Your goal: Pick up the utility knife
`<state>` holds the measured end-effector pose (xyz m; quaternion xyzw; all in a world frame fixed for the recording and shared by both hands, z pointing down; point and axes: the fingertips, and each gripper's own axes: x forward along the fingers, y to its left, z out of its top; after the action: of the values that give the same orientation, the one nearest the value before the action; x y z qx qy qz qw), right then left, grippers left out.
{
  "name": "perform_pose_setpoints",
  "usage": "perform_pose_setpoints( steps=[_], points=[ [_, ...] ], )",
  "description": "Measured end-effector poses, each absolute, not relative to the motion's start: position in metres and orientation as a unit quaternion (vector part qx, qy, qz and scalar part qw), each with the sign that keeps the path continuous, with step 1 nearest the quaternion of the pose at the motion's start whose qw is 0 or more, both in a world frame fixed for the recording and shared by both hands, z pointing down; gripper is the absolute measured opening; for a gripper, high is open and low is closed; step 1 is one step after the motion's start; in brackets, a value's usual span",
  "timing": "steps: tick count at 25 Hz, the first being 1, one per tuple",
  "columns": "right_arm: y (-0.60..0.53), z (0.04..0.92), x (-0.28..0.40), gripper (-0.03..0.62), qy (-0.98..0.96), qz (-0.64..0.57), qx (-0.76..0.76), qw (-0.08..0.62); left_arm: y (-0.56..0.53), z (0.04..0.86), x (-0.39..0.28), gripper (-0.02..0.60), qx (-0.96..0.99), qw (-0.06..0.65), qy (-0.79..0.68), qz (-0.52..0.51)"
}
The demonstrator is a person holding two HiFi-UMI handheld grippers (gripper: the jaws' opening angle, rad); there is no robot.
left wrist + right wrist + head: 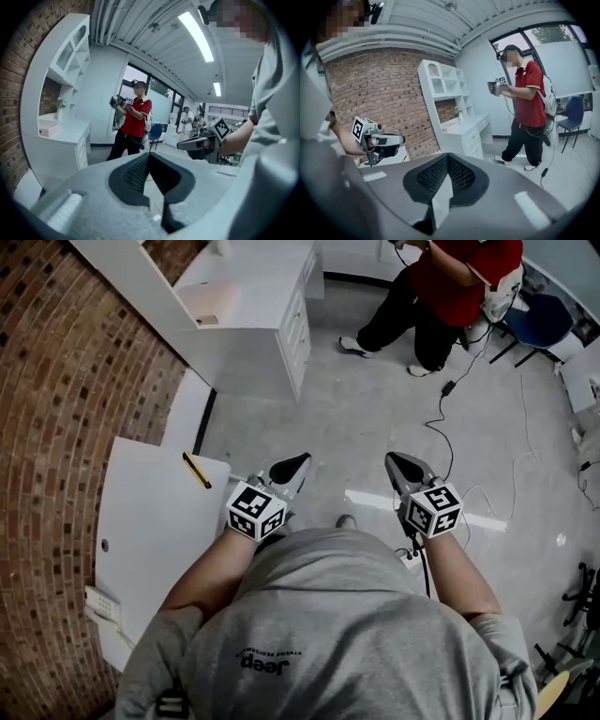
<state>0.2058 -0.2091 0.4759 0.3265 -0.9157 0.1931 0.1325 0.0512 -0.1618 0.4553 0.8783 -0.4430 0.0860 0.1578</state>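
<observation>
The utility knife (196,470), thin and yellow with a dark end, lies near the far right corner of a white table (150,531) at the left of the head view. My left gripper (292,465) hangs in the air over the floor, to the right of the table and of the knife, its jaws shut and empty. My right gripper (401,463) is level with it further right, also shut on nothing. In the left gripper view the jaws (149,154) meet at the tip; the right gripper view shows its jaws (448,155) the same way.
A brick wall (56,381) runs along the left behind the table. A white desk with shelves (253,306) stands ahead on the left. A person in a red shirt (450,282) stands ahead on the grey floor, with cables (441,423) trailing towards me. A blue chair (544,324) is at the far right.
</observation>
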Motion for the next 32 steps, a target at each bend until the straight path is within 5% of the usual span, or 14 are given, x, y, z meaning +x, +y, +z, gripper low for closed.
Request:
perform_pose_setpoints(
  steps=[22,24,25,32],
  points=[
    [-0.211,0.462,0.188,0.011,-0.898,0.188,0.380,0.120,-0.176,0.458,0.032,-0.003,0.906,0.165,-0.381,0.077],
    [-0.210,0.462,0.185,0.154,-0.901,0.191,0.370,0.120,-0.176,0.456,0.032,-0.002,0.906,0.164,-0.383,0.075],
    [-0.210,0.461,0.184,0.175,-0.903,0.193,0.364,0.122,-0.176,0.456,0.032,-0.003,0.905,0.164,-0.385,0.074],
    [-0.220,0.453,0.164,0.181,-0.918,0.181,0.319,0.149,-0.167,0.455,0.010,-0.003,0.889,0.169,-0.422,0.059]
  ],
)
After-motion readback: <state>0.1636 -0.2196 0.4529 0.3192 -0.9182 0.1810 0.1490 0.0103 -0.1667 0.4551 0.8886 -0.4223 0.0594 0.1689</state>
